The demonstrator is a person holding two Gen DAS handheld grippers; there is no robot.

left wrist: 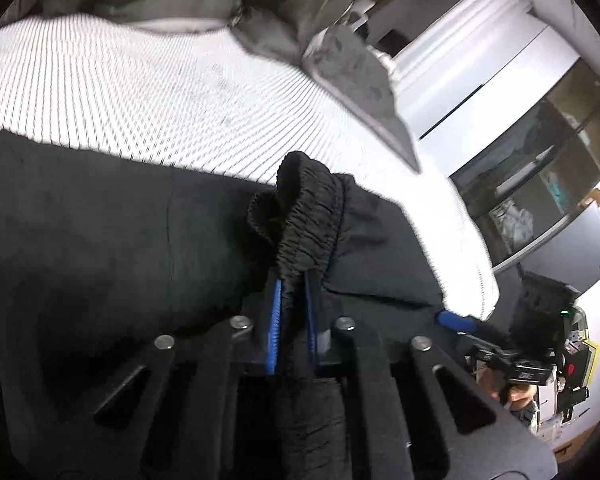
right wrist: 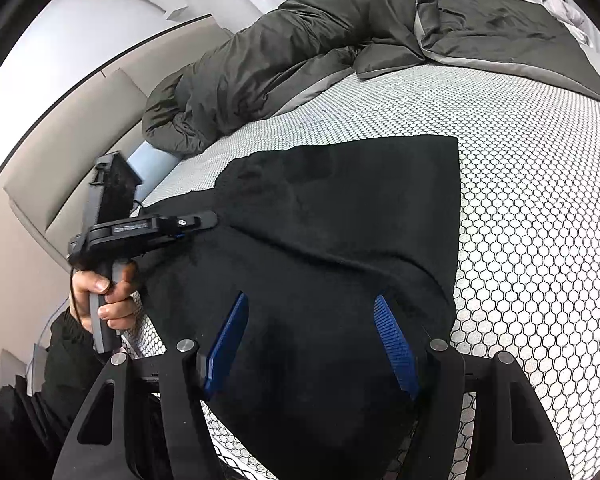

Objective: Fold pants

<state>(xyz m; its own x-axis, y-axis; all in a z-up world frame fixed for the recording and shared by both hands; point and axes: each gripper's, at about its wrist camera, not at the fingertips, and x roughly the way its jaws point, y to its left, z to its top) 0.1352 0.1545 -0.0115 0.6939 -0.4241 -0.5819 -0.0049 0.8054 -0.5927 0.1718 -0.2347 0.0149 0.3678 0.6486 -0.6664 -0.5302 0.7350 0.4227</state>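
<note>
Black fabric pants (right wrist: 340,240) lie spread on the white honeycomb-mesh bed (right wrist: 540,240), gripped at one end.

Left gripper (left wrist: 294,284) is pinched narrow on the gathered elastic waistband (left wrist: 308,220), which rises bunched straight ahead of its blue pads (left wrist: 275,320); the rest of the cloth lies to its left and beneath it. Right gripper (right wrist: 312,304) stands wide, its blue fingers (right wrist: 392,340) apart over the near part of the pants, with dark cloth between and under them; whether the pads touch it I cannot tell. A hand (right wrist: 108,300) holds the left gripper's handle at the right gripper's left. Beyond both, a crumpled olive-grey duvet (right wrist: 300,52) lies on the bed.
</note>
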